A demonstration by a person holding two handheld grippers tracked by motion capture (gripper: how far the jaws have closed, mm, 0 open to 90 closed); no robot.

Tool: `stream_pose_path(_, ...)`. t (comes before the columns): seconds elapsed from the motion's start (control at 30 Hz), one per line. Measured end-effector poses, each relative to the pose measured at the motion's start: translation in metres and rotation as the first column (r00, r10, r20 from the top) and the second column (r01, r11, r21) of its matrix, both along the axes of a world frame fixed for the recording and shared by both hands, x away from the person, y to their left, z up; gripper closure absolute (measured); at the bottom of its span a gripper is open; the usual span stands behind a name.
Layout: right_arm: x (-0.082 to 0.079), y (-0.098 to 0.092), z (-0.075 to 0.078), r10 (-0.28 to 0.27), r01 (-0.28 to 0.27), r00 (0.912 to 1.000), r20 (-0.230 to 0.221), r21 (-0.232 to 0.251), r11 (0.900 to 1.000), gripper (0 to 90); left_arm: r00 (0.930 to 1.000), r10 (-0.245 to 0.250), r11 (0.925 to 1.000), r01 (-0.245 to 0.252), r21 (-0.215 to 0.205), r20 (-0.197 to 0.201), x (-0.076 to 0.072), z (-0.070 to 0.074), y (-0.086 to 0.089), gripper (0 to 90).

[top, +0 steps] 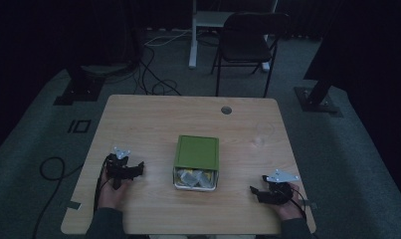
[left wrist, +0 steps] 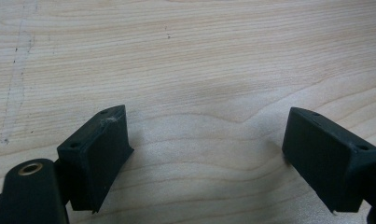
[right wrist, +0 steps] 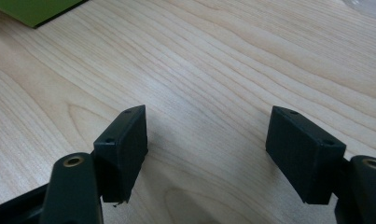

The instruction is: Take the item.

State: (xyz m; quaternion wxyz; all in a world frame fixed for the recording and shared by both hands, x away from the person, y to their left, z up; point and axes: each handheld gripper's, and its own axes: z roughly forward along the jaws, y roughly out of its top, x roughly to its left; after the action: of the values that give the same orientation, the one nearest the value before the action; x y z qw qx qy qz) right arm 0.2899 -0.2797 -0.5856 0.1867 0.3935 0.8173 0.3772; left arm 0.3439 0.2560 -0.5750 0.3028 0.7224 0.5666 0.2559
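My left gripper [top: 133,169] rests low on the wooden table [top: 153,114], jaws spread wide over bare wood, nothing between them. My right gripper [top: 257,191] sits near the table's front right corner, jaws likewise released and empty. Between them stands the green box [top: 197,152], its near end open, showing pale packets [top: 195,178] inside.

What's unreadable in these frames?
- Contents of the green box: high view, pale pieces at its near end, too small and dim to identify.
- Clear item at far right of the table: high view, too faint to name.
- Same box: right gripper view, cut by the top edge.
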Motion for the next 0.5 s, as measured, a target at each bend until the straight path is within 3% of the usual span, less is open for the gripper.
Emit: stream_pose_path(0.5,-0.0005,0.0001,-0.0001,-0.001,0.001,1.0000,-0.001,0.001,1.000,29.2,1.0000,-0.008,1.0000,0.008,-0.002,0.001,-0.0021,-0.0002,0.0000,15.5)
